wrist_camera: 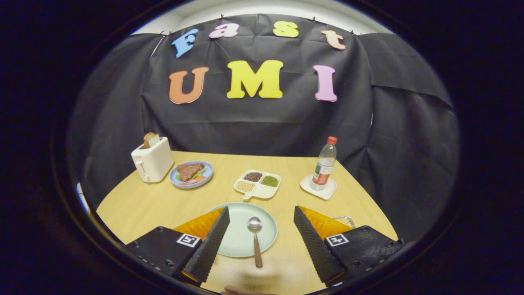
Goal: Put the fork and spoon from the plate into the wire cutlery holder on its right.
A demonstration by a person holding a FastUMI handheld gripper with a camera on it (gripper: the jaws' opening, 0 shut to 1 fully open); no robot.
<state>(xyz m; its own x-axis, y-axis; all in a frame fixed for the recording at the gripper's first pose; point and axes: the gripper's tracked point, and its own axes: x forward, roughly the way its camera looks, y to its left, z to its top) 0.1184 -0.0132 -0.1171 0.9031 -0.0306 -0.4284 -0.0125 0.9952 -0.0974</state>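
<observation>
1. Claw status: my gripper (261, 241) has its fingers spread wide apart, nothing pinched. Fingers hang above the table (135, 205), one each side of the plate's near half.

2. Task items:
- Plate (235, 239): pale green, round, sits on the table between my fingers and just ahead. Left finger overlaps its left rim in the view.
- Spoon (255, 239): lies on the plate, approx. centred between my fingers. Metal bowl points away from me and rests near the plate's middle; brown handle runs back toward me and sticks out past the near rim onto the table.
- Fork: can't pick it out on the plate.
- Wire cutlery holder (347, 220): just a bit of thin wire frame pokes out from behind my right finger, to the right of the plate. The rest is hidden, so I can't tell what's in it.

3. Other items, all beyond the plate:
- Divided snack tray (258, 184): white, w/ three compartments of dark, green and pale grains, directly ahead of the plate.
- Blue plate (191, 174) w/ food, left of the tray.
- Toaster (152, 164): white, w/ a bread slice standing in the slot, just left of the blue plate.
- Water bottle (324, 164): clear, red cap, upright on a white coaster (318, 187), right of the tray.
</observation>
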